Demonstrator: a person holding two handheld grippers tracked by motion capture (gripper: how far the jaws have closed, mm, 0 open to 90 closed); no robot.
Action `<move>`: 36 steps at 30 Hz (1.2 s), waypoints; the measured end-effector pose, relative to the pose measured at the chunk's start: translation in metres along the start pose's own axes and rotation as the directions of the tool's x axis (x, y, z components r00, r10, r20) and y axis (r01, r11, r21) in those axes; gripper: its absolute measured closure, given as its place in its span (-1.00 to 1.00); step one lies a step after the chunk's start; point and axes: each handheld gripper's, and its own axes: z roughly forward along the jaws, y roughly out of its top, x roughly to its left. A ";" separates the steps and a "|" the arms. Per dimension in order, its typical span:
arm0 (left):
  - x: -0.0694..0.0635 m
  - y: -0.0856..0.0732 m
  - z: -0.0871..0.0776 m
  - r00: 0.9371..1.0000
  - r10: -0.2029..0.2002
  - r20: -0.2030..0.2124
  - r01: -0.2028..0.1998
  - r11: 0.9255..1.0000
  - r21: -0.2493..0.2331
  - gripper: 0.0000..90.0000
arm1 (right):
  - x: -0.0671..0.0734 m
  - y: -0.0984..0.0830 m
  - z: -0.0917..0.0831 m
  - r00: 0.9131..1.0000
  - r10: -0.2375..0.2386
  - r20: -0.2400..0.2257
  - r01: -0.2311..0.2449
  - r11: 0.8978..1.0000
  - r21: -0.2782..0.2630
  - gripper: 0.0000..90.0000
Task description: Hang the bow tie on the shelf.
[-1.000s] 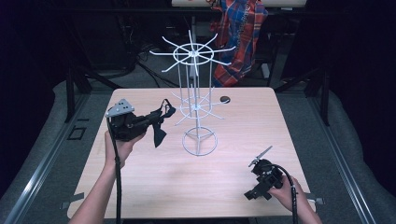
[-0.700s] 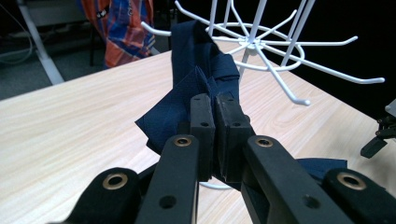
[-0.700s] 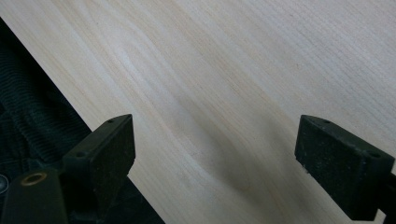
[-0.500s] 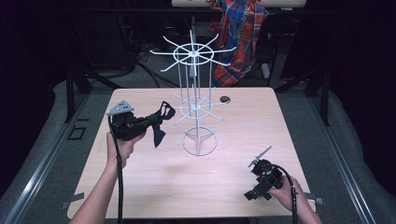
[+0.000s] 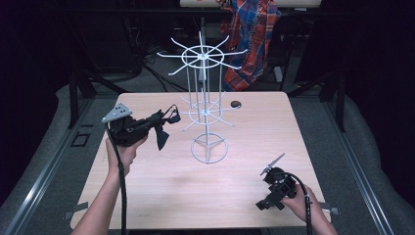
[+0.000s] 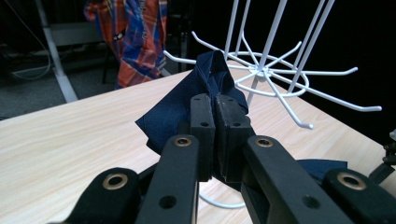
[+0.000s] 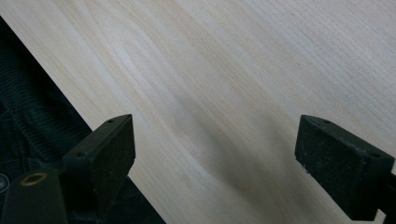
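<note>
The high view looks forward and down from above the person's side onto the whole table (image 5: 161,196), from well back. The left gripper view rides on the left gripper (image 6: 215,135) and looks level along its jaws, close to the dark blue cloth (image 6: 159,126) they pinch, with the white wire rack (image 6: 280,74) just ahead; the high view shares this rack. The right gripper view rides on the right gripper (image 7: 215,154) and faces steeply down, very near the tabletop between its jaws
</note>
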 end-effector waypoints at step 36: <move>0.019 -0.001 0.014 0.999 -0.052 -0.011 0.053 0.997 0.049 0.92 | -0.001 0.000 0.001 1.000 -0.008 0.002 0.008 1.000 0.016 -0.74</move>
